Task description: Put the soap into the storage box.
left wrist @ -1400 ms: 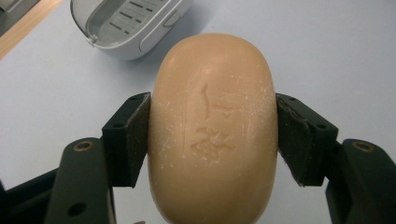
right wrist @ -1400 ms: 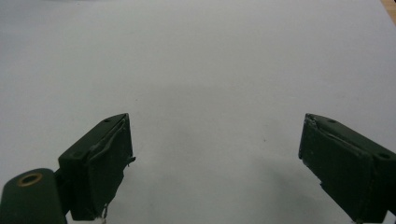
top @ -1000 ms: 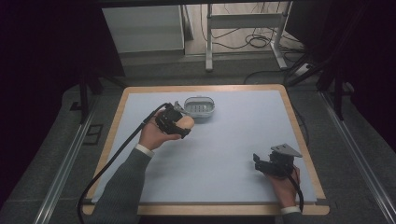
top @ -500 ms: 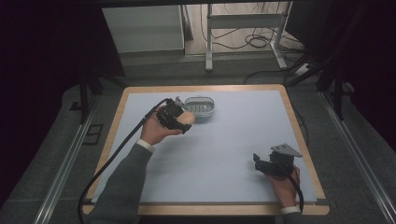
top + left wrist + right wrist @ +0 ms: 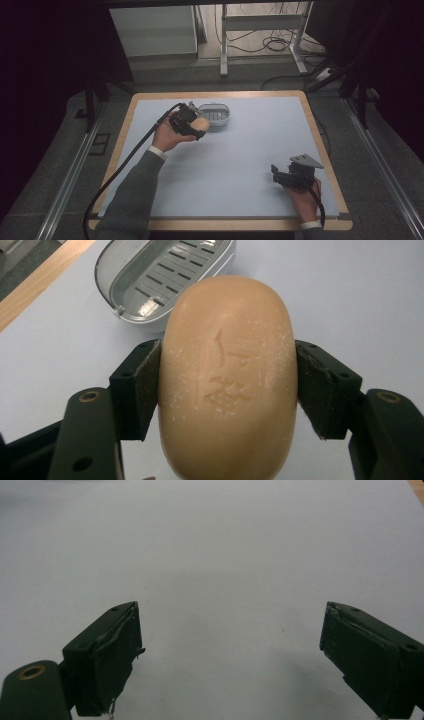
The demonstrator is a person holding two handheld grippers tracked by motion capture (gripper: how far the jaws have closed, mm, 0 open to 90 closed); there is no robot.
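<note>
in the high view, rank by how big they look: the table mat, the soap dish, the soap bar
1. Pale blue table mat, by far the largest.
2. Grey oval plastic soap dish.
3. Tan oval soap bar, smallest, though partly hidden by the left gripper clamped on it.

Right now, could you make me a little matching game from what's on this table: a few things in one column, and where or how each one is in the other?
Things:
1. tan oval soap bar
2. grey slotted soap dish
3. right gripper
4. left gripper

States:
A. jaws wide apart, nothing between them
B. clamped between two black pads
C. empty, near the table's far edge
D. shut on something

Pairs: 1-B, 2-C, 3-A, 4-D
</note>
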